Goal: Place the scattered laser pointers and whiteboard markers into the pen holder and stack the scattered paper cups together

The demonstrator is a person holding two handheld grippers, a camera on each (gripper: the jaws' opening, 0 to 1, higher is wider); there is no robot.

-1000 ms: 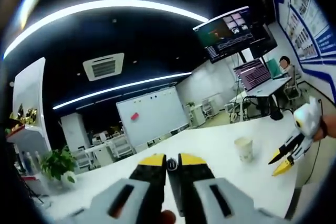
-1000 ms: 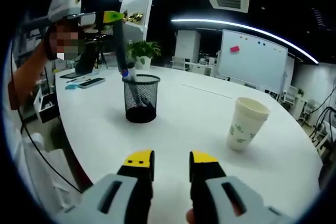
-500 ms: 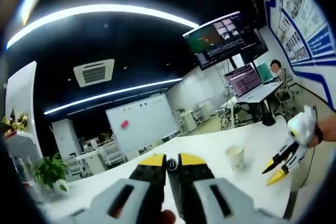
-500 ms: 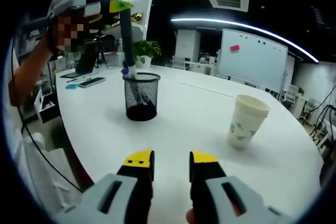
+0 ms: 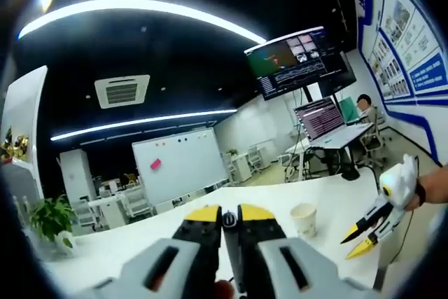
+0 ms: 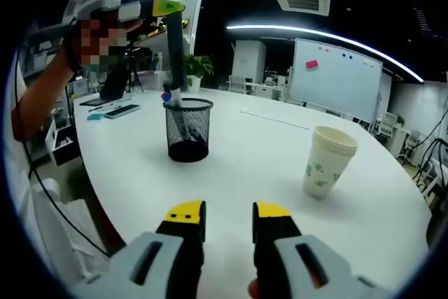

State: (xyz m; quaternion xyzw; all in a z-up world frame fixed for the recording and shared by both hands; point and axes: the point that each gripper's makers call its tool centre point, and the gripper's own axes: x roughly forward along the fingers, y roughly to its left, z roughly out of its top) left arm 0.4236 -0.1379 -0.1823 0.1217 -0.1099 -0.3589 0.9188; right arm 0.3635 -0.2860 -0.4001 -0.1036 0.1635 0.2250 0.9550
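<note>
- The left gripper has lifted a little higher over the mesh pen holder than it was a second ago; its jaws grip a dark marker that hangs upright with its lower tip at the holder's rim.
- In the left gripper view the jaws stand nearly together and the marker between them cannot be made out; that view has tilted further up toward the ceiling.
- The marker is not yet released, so this pen looks like the last step before it drops in; dark pens already stand inside the holder.
- The right gripper hovers low over the tabletop at a narrow gap, holding nothing.
- The paper cups stand stacked, well apart from the holder, with bare tabletop between.
- The tabletop's curved edge runs close beside the holder on the person's side; the far side offers wide room.
</note>
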